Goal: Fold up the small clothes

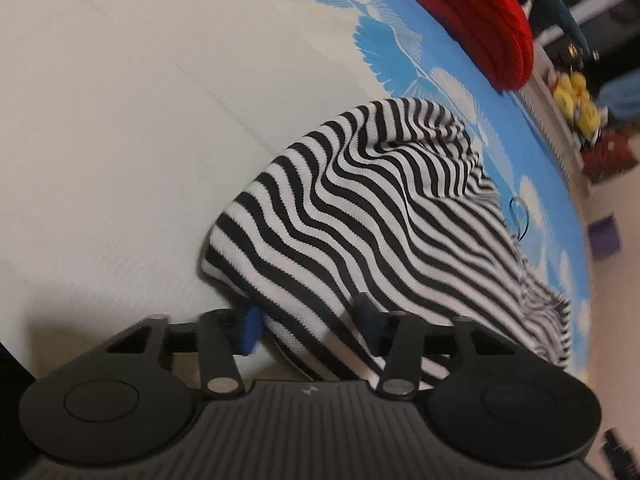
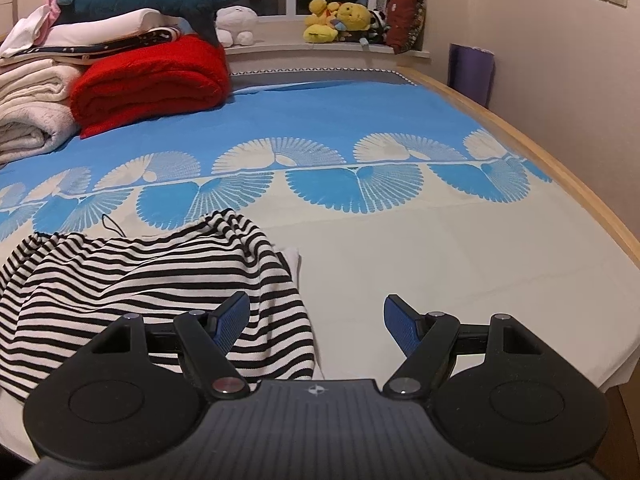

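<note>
A black-and-white striped garment (image 1: 360, 208) lies bunched on the bed sheet (image 1: 100, 120). In the left wrist view my left gripper (image 1: 308, 320) has its jaws apart, with the garment's near edge draped between and over the blue fingertips (image 1: 250, 330). In the right wrist view the garment (image 2: 132, 280) lies at the lower left. My right gripper (image 2: 316, 320) is open and empty; its left finger (image 2: 230, 322) hovers over the garment's right edge, its right finger over bare sheet.
A folded red blanket (image 2: 152, 76) and cream towels (image 2: 28, 112) are stacked at the far left of the bed. Plush toys (image 2: 340, 20) sit on the window sill. The bed's wooden edge (image 2: 560, 176) runs along the right, near the wall.
</note>
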A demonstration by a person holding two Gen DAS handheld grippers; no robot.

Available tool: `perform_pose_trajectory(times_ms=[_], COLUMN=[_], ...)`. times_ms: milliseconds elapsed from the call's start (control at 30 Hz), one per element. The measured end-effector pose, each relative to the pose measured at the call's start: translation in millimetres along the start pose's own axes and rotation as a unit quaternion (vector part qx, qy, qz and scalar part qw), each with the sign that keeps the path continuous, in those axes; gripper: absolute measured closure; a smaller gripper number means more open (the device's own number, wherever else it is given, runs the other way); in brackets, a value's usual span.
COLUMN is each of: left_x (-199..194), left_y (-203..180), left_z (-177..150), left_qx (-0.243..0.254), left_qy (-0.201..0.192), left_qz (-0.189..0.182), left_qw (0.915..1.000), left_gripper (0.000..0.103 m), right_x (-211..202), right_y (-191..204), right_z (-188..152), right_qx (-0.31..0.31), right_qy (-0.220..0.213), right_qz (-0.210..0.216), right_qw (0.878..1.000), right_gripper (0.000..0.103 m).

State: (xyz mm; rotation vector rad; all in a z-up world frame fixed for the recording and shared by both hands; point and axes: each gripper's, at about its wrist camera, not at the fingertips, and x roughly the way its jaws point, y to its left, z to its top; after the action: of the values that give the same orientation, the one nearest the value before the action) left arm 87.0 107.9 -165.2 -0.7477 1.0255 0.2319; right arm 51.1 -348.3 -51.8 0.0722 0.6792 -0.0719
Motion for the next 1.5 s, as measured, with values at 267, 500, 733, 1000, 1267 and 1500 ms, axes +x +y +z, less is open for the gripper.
perform_pose_trajectory(times_ms=[267, 500, 733, 1000, 1267, 1500], left_x=[-13.9, -15.0, 0.9, -27.4, -61.8, -99.1], left_y=[-13.8, -1.5, 7.5, -11.6, -38.8, -169.4], left_z=[-3.3, 0.0, 3.4, 4.5, 8.1, -28.9], left_qx=[0.048, 0.005, -0.018, 0.053, 0.143, 0.319], left_qy=[-0.034, -0.023, 0.003, -0.055, -0.075, -0.149], left_qz=[-0.004, -0.016, -0.008, -0.005, 0.092, 0.069], left_qw=[0.9983, 0.9996, 0.9998, 0.9971, 0.9827, 0.9333], left_gripper=[0.088, 0.078, 0.070, 0.092, 0.092, 0.094], right_x=[0.3, 2.6, 4.4, 7.3, 10.8, 12.6], right_y=[-2.6, -5.5, -4.4, -3.7, -12.4, -31.9], right_z=[0.3, 1.7, 0.6, 0.1, 4.1, 7.8], right_qx=[0.004, 0.010, 0.006, 0.009, 0.019, 0.043], right_qy=[0.000, 0.003, 0.006, 0.012, 0.014, 0.016], right_qz=[-0.003, -0.003, -0.005, -0.010, -0.003, 0.001], right_qw=[1.000, 1.000, 1.000, 1.000, 1.000, 0.999], right_gripper=[0.028, 0.028, 0.028, 0.028, 0.028, 0.028])
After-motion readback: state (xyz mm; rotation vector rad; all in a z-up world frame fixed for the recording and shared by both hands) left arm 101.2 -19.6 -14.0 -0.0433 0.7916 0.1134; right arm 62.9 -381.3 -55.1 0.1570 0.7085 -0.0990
